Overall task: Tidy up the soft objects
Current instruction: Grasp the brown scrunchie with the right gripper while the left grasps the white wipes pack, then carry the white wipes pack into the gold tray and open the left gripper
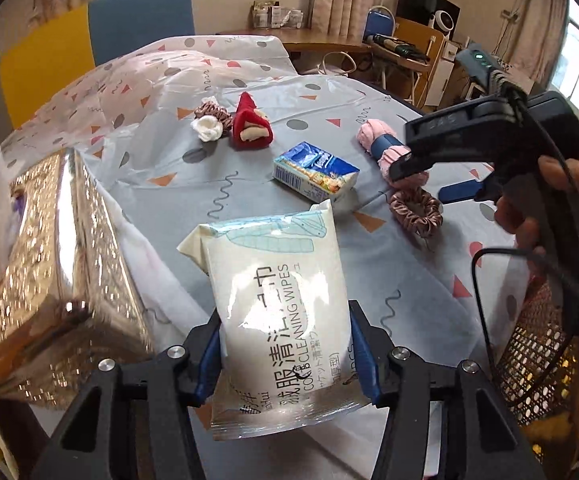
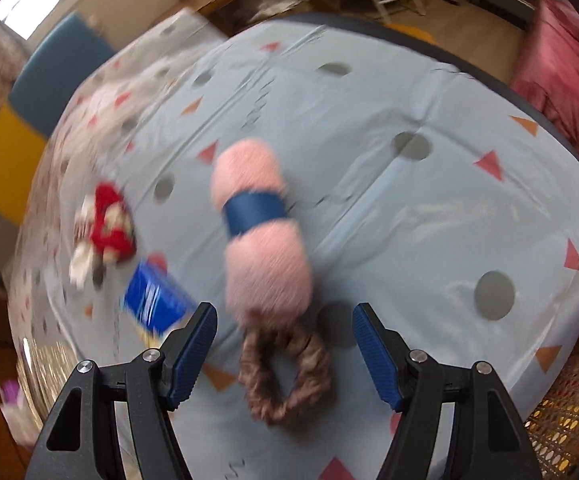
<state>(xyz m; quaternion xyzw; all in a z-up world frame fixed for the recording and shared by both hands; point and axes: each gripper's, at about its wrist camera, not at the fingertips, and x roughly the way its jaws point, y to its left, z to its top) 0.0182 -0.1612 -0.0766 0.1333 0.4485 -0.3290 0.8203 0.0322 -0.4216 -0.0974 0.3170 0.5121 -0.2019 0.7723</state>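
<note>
My left gripper (image 1: 285, 356) is shut on a white pack of cleaning wipes (image 1: 277, 312), held above the patterned tablecloth (image 1: 249, 184). Beyond it lie a blue tissue pack (image 1: 315, 170), a red plush toy (image 1: 249, 124), and white (image 1: 208, 127) and brown scrunchies (image 1: 205, 109). My right gripper (image 2: 285, 340) is open, hovering over a brown scrunchie (image 2: 285, 376) and the near end of a pink yarn skein with a blue band (image 2: 259, 216). From the left wrist view the right gripper (image 1: 429, 182) straddles that skein (image 1: 385, 148) and scrunchie (image 1: 415, 210).
A gold tissue box (image 1: 45, 264) stands at the left. A woven basket (image 1: 537, 360) sits at the table's right edge. Blue and yellow chair backs (image 1: 141, 20) stand behind the table. The right wrist view is blurred; a pink cloth (image 2: 561, 68) lies off the table's far right.
</note>
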